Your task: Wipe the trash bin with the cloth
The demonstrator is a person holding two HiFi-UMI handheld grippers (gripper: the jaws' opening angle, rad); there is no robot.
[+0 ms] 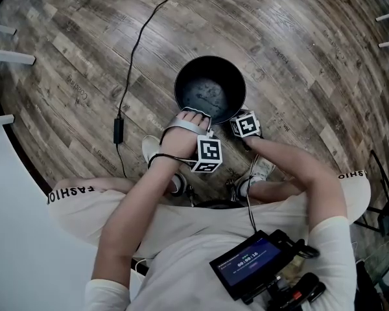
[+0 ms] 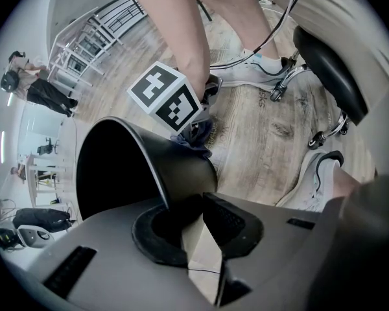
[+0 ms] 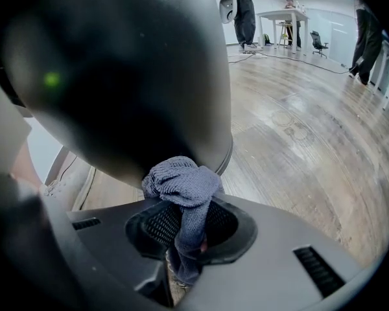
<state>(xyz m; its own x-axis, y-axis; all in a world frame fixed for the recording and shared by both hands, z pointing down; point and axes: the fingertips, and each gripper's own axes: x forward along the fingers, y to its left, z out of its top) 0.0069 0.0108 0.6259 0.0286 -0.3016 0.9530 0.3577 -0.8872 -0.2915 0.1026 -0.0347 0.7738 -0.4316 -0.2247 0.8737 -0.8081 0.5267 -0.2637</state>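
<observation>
Now | black round metal trash bin [image 1: 209,89]: centre of head view, on wood-plank floor [image 1: 298,63] | left gripper [image 2: 196,220]: clamped on the bin's rim | right gripper [image 3: 189,233]: clenched on grey-blue knitted cloth [image 3: 180,183], which touches the bin's outer wall

The person is wearing a pale short-sleeved shirt [image 1: 181,238] with black capital lettering [image 1: 71,192] edging its sleeves, and white sneakers [image 1: 151,149]. A thin black cable [image 1: 249,209] is running away from the blue-lit screen unit [image 1: 253,261]. The left gripper [image 2: 196,216] and right gripper [image 3: 191,229] are showing grey shells, each bearing a black-and-white marker cube [image 1: 207,155].
</observation>
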